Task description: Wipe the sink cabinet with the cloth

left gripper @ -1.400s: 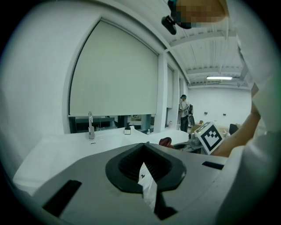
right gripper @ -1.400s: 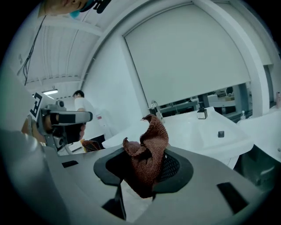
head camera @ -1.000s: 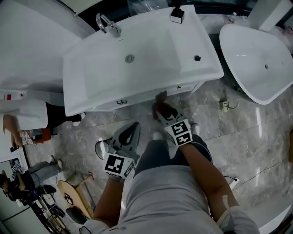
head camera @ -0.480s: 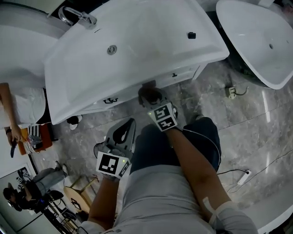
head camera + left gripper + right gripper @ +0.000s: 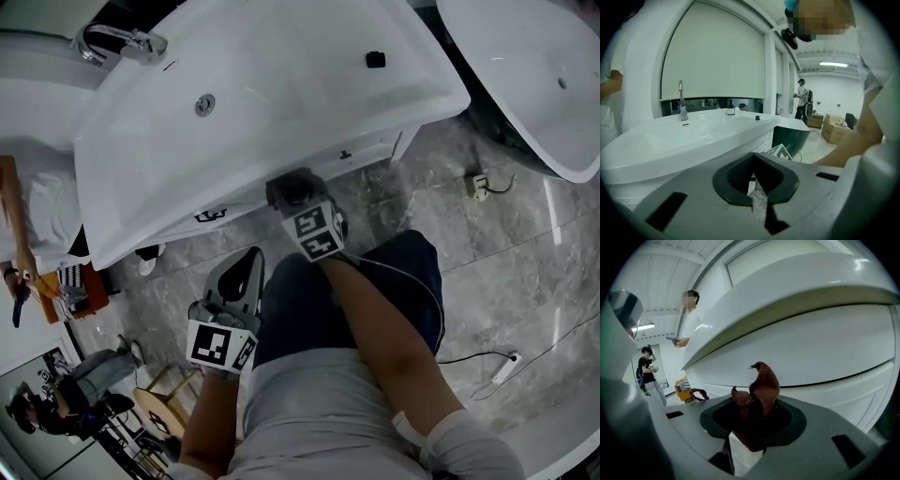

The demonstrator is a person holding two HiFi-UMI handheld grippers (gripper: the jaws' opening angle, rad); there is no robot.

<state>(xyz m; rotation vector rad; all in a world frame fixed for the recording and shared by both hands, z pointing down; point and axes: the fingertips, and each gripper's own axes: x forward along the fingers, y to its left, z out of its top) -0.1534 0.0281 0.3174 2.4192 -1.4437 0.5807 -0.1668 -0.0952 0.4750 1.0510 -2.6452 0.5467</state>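
Cloth (image 5: 761, 392), a dark brown knit, is clamped between the jaws of the right tool (image 5: 751, 430). Its bunched end stands out ahead of them toward the white front of the sink cabinet (image 5: 820, 357), just under the overhanging rim of the basin (image 5: 281, 84). In the head view the wad sits against or very close to the cabinet front, near the middle of its width; actual contact cannot be settled from these pictures. The left tool (image 5: 247, 270) hangs lower and well back from the cabinet, beside the person's leg (image 5: 300, 309), jaws together with nothing between them. The wiping pass looks to be at hand. To do it well, I would press the loose cloth end flat onto the panel so that fabric, not the hard jaw tips, meets the paint. Then sweep sideways in long overlapping strokes, following the dark seam line (image 5: 843, 376). The rim above leaves little headroom, so the tool wants a low tilt to avoid knocking it. The small drawer handles (image 5: 208, 217) could snag the knit unless the stroke lifts around them. A firm clamp matters, since drag on the panel could pull the cloth free.
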